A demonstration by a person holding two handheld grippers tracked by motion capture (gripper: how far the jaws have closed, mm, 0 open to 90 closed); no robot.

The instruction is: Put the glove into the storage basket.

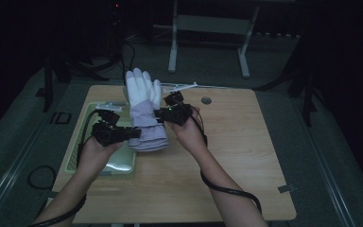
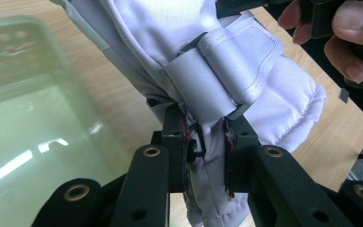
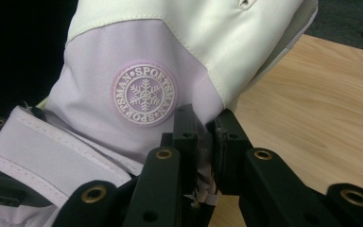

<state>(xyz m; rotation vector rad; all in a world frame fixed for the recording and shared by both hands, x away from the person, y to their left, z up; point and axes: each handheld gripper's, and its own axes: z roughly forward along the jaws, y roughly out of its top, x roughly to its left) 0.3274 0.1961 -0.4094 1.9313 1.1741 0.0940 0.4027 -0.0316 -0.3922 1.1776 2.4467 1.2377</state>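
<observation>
Left hand-held gripper (image 1: 134,133) and right hand-held gripper (image 1: 158,113), each clamped on the cuff of a white-and-lilac ski glove (image 1: 144,106), one from either side. The glove is held upright above the wooden counter (image 1: 227,156), fingers pointing away, just right of a pale green tray (image 1: 78,142).
</observation>
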